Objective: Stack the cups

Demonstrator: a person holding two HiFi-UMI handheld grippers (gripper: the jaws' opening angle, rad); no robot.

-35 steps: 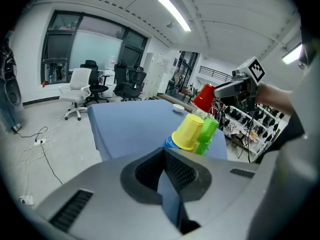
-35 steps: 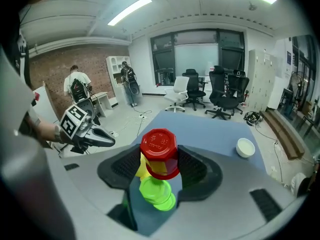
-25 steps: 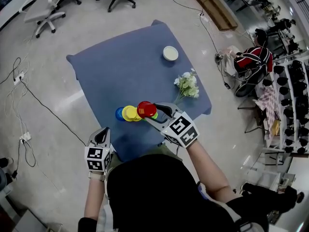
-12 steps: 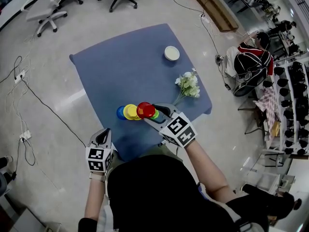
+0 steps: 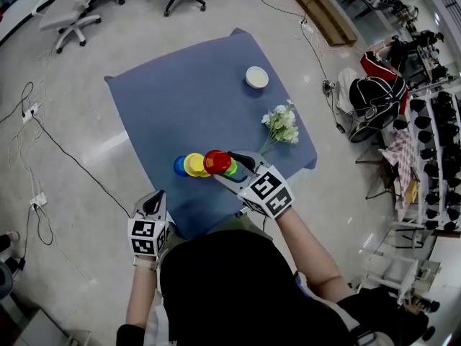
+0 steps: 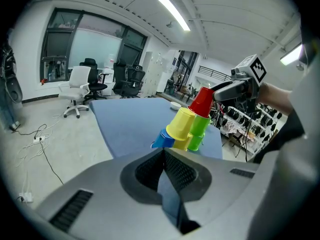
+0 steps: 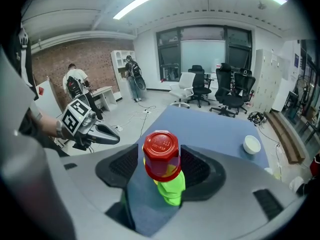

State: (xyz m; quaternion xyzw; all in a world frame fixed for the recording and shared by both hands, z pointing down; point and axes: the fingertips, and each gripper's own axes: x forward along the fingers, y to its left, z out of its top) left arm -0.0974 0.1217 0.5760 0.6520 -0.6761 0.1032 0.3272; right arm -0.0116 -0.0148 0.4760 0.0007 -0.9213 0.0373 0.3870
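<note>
Four plastic cups stand bottom-up in a tight cluster near the front edge of the blue table [image 5: 187,99]: blue [image 5: 179,166], yellow [image 5: 194,166], green [image 5: 230,170], and a red cup [image 5: 217,161] on top of the green one [image 7: 170,186]. My right gripper [image 5: 229,169] reaches in from the right. Its jaws have just been opening and stand open on either side of the red cup [image 7: 161,154], with a gap on both sides. My left gripper [image 5: 153,197] hangs shut and empty off the table's near-left corner, pointing at the cups [image 6: 181,124].
A white bowl [image 5: 255,77] sits at the table's far right. A bunch of white flowers [image 5: 281,126] lies near the right edge, close behind my right gripper. Office chairs [image 5: 68,9] and cables [image 5: 43,143] are on the floor around the table.
The right gripper's jaws stand a little wider round the red cup than before. The cups and both hands have stayed where they were.
</note>
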